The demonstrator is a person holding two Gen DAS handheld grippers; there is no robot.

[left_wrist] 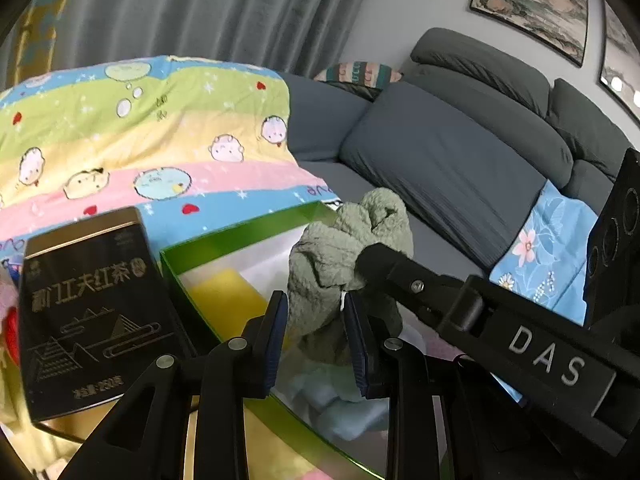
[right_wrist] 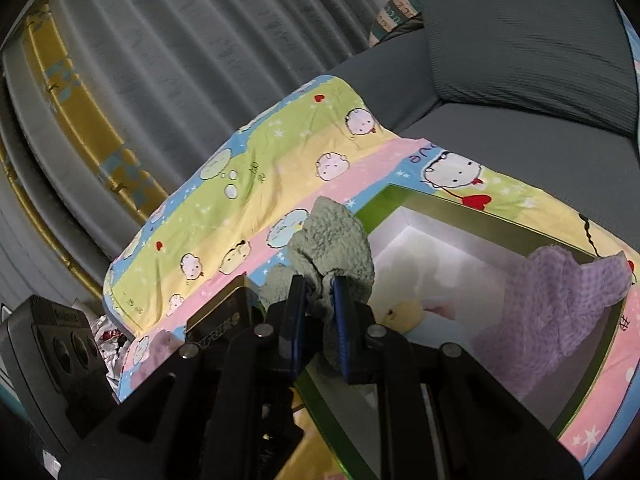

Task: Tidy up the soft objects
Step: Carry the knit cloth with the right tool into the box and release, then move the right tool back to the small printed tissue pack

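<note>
A crumpled green towel [left_wrist: 344, 240] hangs over the near edge of a green-rimmed box [left_wrist: 240, 232] with a white inside. My left gripper [left_wrist: 314, 299] is shut on the towel's lower part. My right gripper [left_wrist: 366, 258] comes in from the right and is shut on the towel's middle. In the right wrist view the right gripper [right_wrist: 319, 283] pinches the same green towel [right_wrist: 332, 244] above the green-rimmed box [right_wrist: 500, 216]. Inside the box lie a purple cloth [right_wrist: 552, 300], a yellow plush toy [right_wrist: 400, 314], a yellow cloth [left_wrist: 228, 292] and a light blue cloth [left_wrist: 336, 404].
A black tea tin [left_wrist: 92, 312] stands close against the box's left side. The box sits on a striped cartoon blanket [left_wrist: 140, 140] spread over a grey sofa [left_wrist: 440, 160]. A blue floral cloth [left_wrist: 548, 248] lies on the seat at the right. Grey curtains hang behind.
</note>
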